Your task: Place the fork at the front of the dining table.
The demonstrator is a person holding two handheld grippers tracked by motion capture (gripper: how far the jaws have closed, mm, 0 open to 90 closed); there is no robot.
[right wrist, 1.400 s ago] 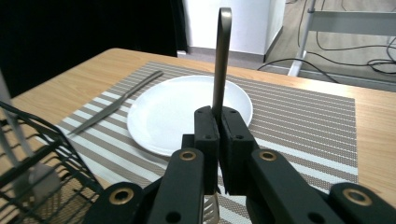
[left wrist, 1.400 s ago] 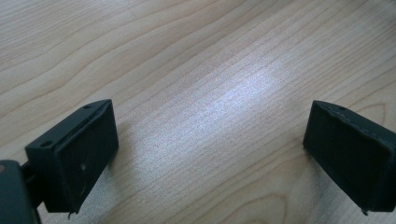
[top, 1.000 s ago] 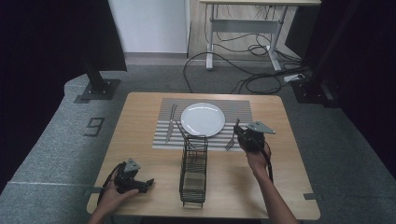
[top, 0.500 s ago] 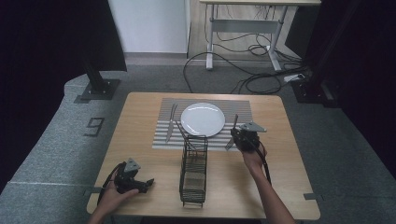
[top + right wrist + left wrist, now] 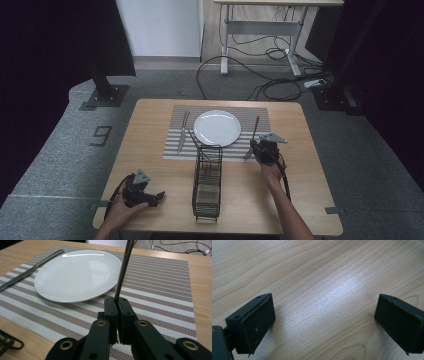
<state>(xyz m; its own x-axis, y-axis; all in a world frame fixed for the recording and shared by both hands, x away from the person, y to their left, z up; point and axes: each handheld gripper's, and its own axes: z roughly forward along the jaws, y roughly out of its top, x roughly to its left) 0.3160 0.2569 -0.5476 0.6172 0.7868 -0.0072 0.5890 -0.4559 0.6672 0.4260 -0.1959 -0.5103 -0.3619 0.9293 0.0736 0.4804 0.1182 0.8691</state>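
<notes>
A white plate sits on a striped placemat at the middle of the wooden table. My right gripper is at the mat's right edge, shut on a slim metal utensil. In the right gripper view the jaws pinch the utensil's shaft, which rises past the plate's rim. Two more pieces of cutlery lie left of the plate. My left gripper rests open at the near left. Its jaws stand wide apart over bare wood.
A tall black wire basket stands between the two grippers, near the front of the table; its corner shows at the lower left of the right gripper view. Cables and a desk frame lie on the floor beyond the table.
The right gripper has shifted slightly toward the person with the utensil in it. The left gripper has stayed where it was.
</notes>
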